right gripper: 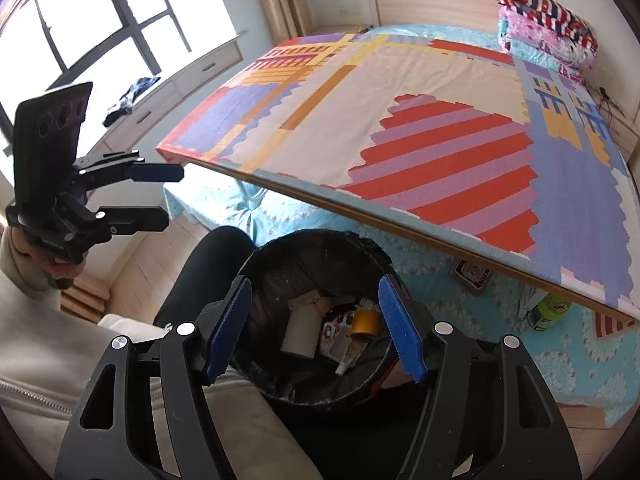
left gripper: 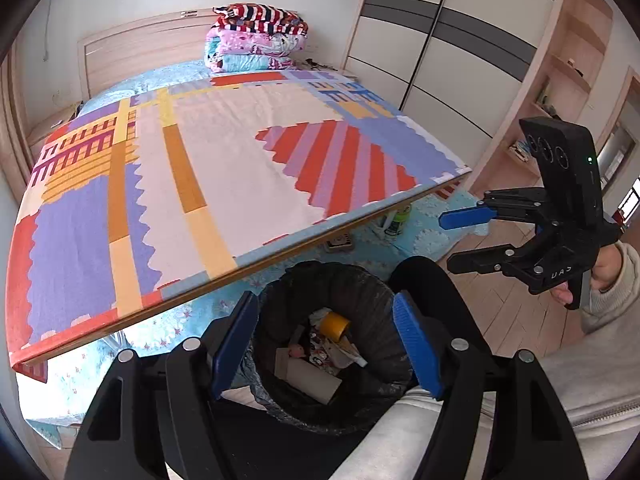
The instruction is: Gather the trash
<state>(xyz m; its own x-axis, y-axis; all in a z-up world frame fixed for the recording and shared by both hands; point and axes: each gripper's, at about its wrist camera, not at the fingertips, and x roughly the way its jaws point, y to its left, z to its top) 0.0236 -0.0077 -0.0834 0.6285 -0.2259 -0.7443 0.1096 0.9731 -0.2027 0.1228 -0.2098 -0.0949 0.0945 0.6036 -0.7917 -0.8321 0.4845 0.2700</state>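
Trash sits inside a round black-lined bin (left gripper: 332,344) on the floor, just below the edge of a colourful patchwork-patterned board (left gripper: 224,160): a white cardboard tube (left gripper: 308,380), printed wrappers, then a yellow tape roll (left gripper: 336,326). The left gripper (left gripper: 326,344) hangs above the bin, jaws apart and empty. To its right the right gripper (left gripper: 452,240) — also spread wide, holding nothing — hangs over the wooden floor. Risk: lowering either tool could snag the loose liner or knock the board's overhanging edge.
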